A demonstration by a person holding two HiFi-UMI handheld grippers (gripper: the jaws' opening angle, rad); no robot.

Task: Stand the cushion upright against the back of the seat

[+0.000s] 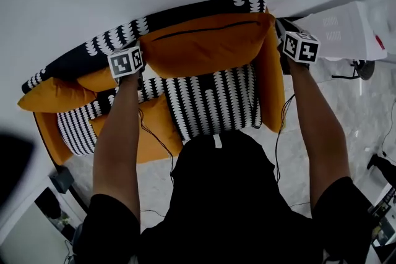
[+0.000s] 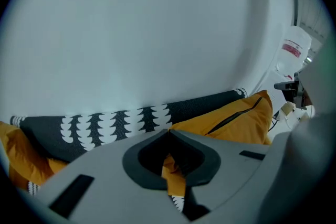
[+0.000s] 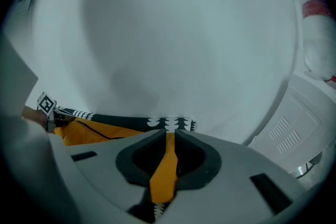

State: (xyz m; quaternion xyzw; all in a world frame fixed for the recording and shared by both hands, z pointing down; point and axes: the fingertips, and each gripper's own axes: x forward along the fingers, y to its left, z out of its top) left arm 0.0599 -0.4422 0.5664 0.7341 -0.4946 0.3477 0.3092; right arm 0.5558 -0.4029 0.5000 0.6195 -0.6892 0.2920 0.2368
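Sofa (image 1: 204,105) ahead, 2 arms (image 1: 117,133) outstretched; left gripper (image 2: 169,139), right gripper (image 3: 169,138) pinch cushion (image 1: 207,43).

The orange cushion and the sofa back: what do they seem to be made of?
The orange cushion looks like soft matte fabric: it creases and has a dark zip. The sofa back looks like matte printed cloth, black with white scallops, probably woven.

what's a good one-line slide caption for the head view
The left gripper and right gripper each pinch an end of the orange cushion, holding it along the patterned seat back.
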